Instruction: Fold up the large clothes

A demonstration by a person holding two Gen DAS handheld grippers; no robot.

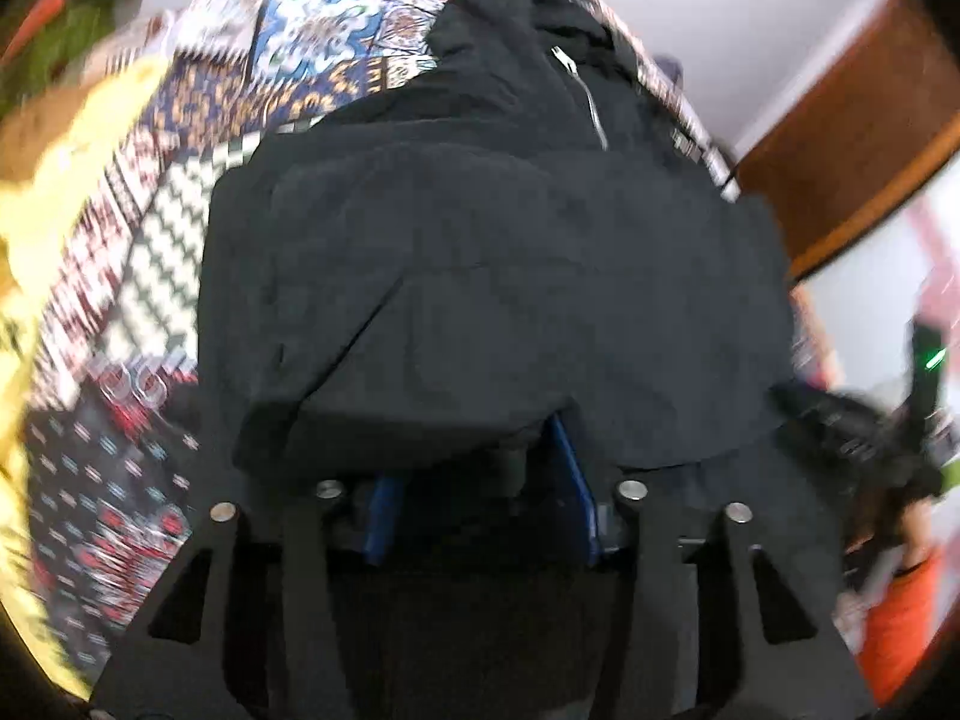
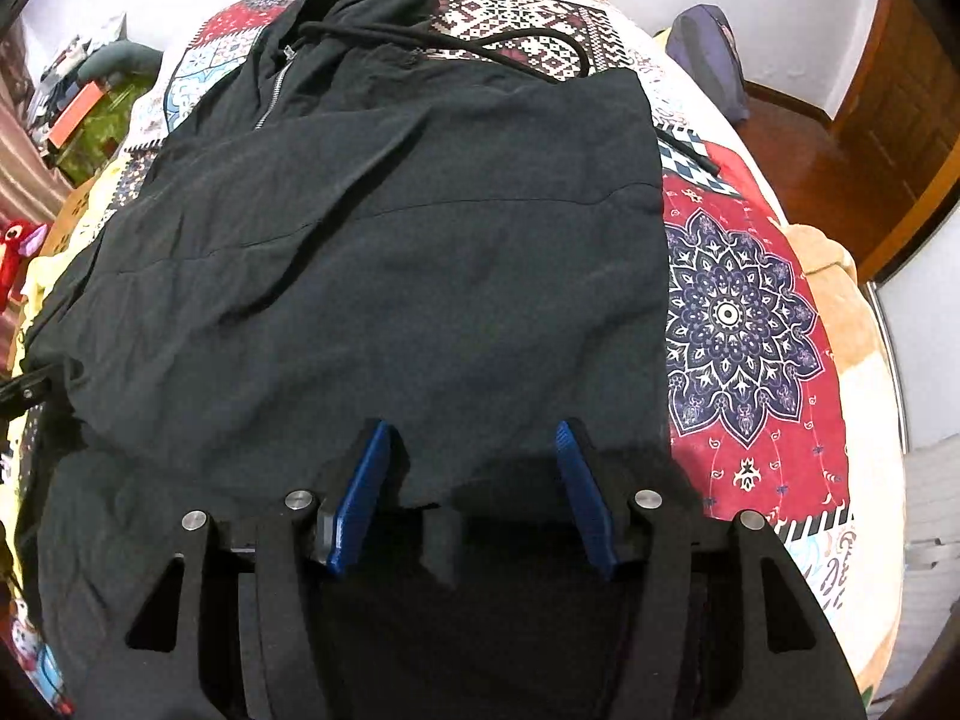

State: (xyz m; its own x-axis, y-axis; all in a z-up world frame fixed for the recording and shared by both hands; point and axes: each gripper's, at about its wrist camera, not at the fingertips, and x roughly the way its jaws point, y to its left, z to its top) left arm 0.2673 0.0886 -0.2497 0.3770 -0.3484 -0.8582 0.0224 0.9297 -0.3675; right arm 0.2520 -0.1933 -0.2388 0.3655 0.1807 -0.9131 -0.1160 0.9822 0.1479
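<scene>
Both grippers, left [image 1: 480, 468] and right [image 2: 474, 456], gape over black hoodie [image 2: 384, 252]; neither grips.

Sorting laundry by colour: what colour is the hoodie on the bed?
Black hoodie, clearest in the right wrist view.

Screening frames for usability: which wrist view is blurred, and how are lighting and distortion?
Left wrist view: motion-smeared throughout, the black hoodie and patterned bedspread soft. Right wrist view: sharp, hoodie seams and drawstring crisp, light even, no glare. Both: strong fisheye bending and dark corners.
</scene>
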